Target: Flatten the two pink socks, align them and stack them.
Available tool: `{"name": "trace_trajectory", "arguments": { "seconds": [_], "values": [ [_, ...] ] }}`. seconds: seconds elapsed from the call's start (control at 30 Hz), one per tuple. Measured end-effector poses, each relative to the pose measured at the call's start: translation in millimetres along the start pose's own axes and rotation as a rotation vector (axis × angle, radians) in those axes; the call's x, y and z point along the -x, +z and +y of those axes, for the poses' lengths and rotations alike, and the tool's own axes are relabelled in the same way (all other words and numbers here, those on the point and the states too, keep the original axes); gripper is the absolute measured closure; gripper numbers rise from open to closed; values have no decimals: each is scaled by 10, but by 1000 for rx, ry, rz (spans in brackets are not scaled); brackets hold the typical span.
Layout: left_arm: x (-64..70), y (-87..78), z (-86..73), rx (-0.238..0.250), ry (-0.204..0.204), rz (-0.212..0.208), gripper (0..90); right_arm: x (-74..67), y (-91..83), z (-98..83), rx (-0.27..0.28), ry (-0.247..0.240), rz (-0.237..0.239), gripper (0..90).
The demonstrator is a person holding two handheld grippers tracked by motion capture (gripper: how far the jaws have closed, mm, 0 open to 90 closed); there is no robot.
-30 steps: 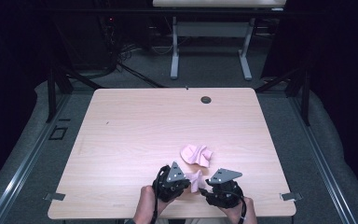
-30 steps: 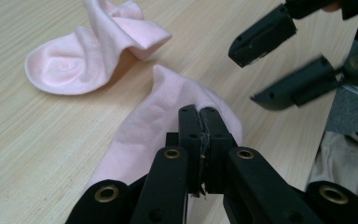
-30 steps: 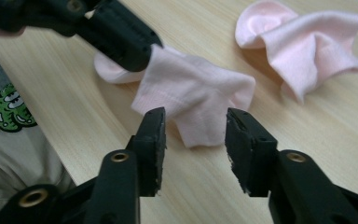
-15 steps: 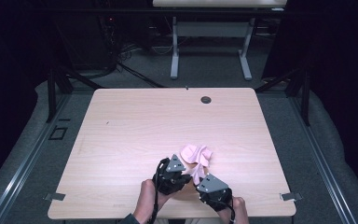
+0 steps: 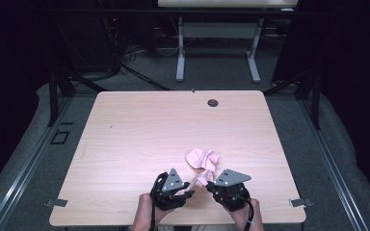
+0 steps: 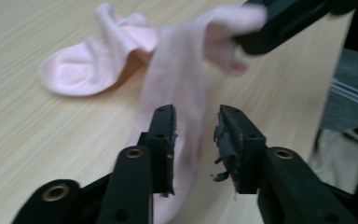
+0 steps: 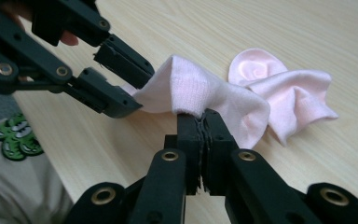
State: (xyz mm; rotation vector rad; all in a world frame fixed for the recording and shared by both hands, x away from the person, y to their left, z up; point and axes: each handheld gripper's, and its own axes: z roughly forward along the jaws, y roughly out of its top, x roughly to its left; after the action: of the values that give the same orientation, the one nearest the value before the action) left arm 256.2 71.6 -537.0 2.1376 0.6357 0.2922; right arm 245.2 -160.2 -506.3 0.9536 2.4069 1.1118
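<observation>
At the bottom of the high view my left gripper (image 5: 189, 191) sits just left of my right gripper (image 5: 207, 183), both over the near edge of the desk (image 5: 125, 144). My right gripper is clamped tight on a fold of the pink sock (image 7: 205, 93), lifting that end off the wood. My left gripper has just been opening; its jaws stand narrowly apart with sock fabric between them, not pressed. Farther up the frame, the rest of the sock lies crumpled on the desk.
</observation>
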Motion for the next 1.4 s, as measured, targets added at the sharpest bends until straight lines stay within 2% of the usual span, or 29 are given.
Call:
{"name": "trace_trajectory", "arguments": {
  "seconds": [0.07,0.1,0.17,0.3,0.37,0.47,0.53,0.63,0.7,0.73,0.83,0.87,0.9,0.97,1.0,1.03,1.07,1.1,1.13,1.17,1.2,1.23,1.27,1.3,1.33,1.4],
  "values": [
    [-10,-37,-82,5,-1,27,582,14,-12,13,-8,19,8,872],
    [-13,-47,-113,1,4,22,573,26,-17,17,-6,33,16,872],
    [1,-32,-161,-24,20,35,534,44,-22,27,-9,48,25,872],
    [46,30,-242,-64,64,44,506,51,-41,38,-9,68,32,872],
    [56,59,-267,-72,66,64,507,52,-48,37,-13,77,36,872],
    [39,99,-284,-75,66,80,548,65,-63,32,-19,85,43,872],
    [24,121,-277,-78,76,80,619,74,-67,31,-19,94,49,872],
    [-11,162,-264,-75,79,82,773,83,-80,26,-19,102,59,872],
    [-27,175,-254,-69,80,69,876,87,-92,17,-16,108,61,872],
    [-26,177,-246,-70,87,77,884,86,-94,8,-11,114,66,873],
    [-3,141,-219,-82,90,64,892,84,-134,-24,-19,117,67,873],
    [21,91,-191,-95,83,40,893,83,-155,-41,-19,122,74,873],
    [37,35,-160,-110,67,-2,893,83,-190,-66,-24,136,89,873],
    [98,-106,-82,-156,12,-102,892,88,-288,-115,-24,177,153,874],
    [124,-176,-37,-186,-14,-146,892,98,-344,-147,-27,212,205,874],
    [140,-223,-8,-202,-37,-172,891,115,-399,-184,-23,256,247,874],
    [145,-266,29,-219,-73,-214,890,138,-432,-211,-28,284,270,874],
    [136,-288,66,-246,-87,-228,890,183,-452,-240,-43,323,306,872],
    [94,-264,92,-251,-119,-271,890,236,-442,-263,-60,354,319,869],
    [52,-226,102,-263,-135,-287,890,306,-394,-279,-81,385,282,862],
    [-22,-136,106,-289,-160,-267,889,350,-347,-280,-114,384,243,844],
    [-91,-56,98,-299,-185,-263,889,401,-238,-276,-149,374,174,814],
    [-148,6,88,-309,-202,-278,887,433,-143,-276,-169,360,123,766],
    [-225,90,75,-331,-218,-260,885,452,-72,-276,-195,348,92,743],
    [-267,131,66,-333,-232,-263,883,466,34,-285,-209,327,42,691],
    [-358,205,54,-350,-241,-227,851,484,143,-296,-230,290,-1,643]
  ]
}}
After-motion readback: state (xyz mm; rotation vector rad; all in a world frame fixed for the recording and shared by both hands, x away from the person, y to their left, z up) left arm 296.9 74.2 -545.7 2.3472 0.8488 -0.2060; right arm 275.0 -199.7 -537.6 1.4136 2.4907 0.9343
